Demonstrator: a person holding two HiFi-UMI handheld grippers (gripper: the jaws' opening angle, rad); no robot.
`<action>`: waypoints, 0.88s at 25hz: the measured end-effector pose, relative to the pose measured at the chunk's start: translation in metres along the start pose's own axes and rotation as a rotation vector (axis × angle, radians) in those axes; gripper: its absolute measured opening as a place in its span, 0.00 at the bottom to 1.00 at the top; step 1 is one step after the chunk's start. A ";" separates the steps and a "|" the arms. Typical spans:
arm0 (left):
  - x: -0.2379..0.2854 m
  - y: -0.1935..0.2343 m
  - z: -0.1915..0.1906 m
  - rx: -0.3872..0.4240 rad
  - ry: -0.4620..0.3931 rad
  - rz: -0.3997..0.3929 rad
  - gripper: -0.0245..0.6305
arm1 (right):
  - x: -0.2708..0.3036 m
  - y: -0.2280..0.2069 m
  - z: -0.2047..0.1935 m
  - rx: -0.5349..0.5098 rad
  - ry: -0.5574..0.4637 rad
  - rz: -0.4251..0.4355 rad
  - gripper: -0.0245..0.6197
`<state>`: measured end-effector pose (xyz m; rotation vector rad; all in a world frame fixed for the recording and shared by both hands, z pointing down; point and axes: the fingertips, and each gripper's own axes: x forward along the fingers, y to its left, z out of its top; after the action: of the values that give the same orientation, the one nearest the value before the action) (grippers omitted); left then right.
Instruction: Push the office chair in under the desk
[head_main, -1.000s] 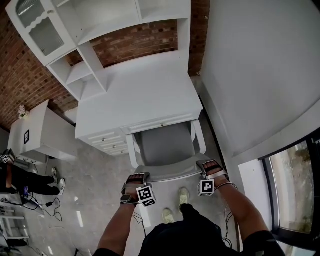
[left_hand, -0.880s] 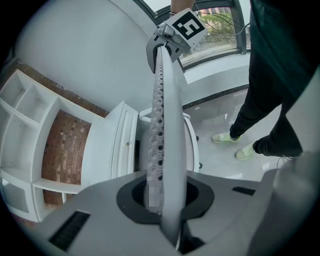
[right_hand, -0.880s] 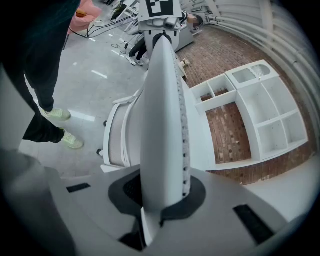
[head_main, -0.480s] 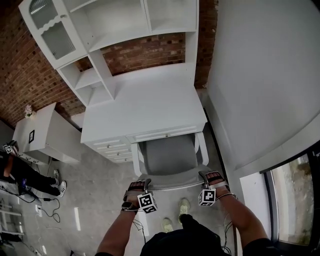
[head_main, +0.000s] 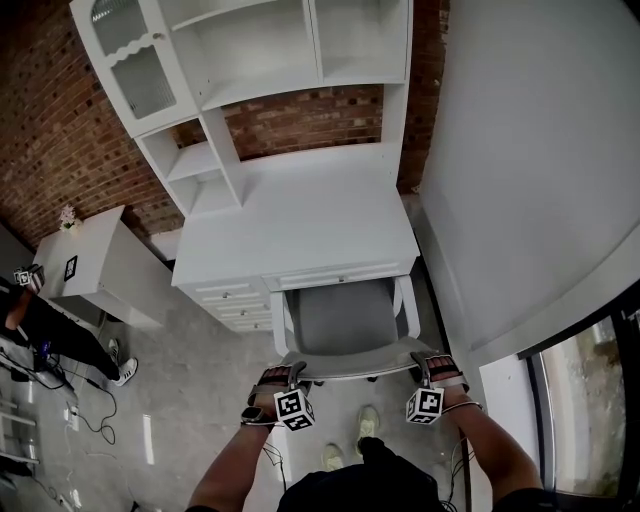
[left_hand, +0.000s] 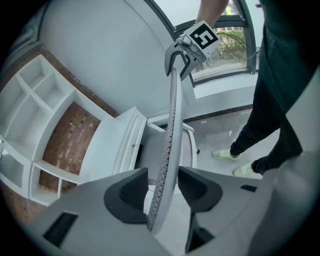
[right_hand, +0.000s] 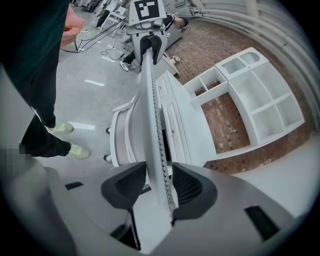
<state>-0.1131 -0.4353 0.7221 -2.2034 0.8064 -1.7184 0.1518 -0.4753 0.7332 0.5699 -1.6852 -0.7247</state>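
**Head view:** The office chair (head_main: 345, 320) stands on the floor with its seat front already under the front edge of the desk (head_main: 300, 225) and its backrest (head_main: 355, 362) towards the person. The left gripper (head_main: 284, 374) and right gripper (head_main: 426, 366) sit at the two ends of the backrest's top edge. The chair probably rolls easily. That edge looks stiff and the mesh below it softer, so the edge is the place to hold or push. The seat hides the base and most castors.

**Left gripper view:** The jaws are opening. The backrest edge runs between the pads (left_hand: 131, 192) with a gap on each side, so nothing is clamped.

**Right gripper view:** These jaws are opening too and straddle the same edge. It lies close to one pad, and I cannot tell whether they touch.
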 end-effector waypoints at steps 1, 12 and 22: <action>-0.004 0.000 0.002 -0.013 -0.013 -0.002 0.32 | -0.006 -0.001 0.000 0.011 0.003 -0.008 0.28; -0.054 0.011 0.027 -0.075 -0.118 0.013 0.28 | -0.060 -0.033 0.030 0.176 -0.036 -0.120 0.25; -0.128 0.076 0.056 -0.762 -0.429 0.034 0.11 | -0.122 -0.098 0.073 0.729 -0.166 -0.200 0.13</action>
<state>-0.1017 -0.4355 0.5636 -2.8383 1.5312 -0.9169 0.1078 -0.4450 0.5696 1.2241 -2.0622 -0.2751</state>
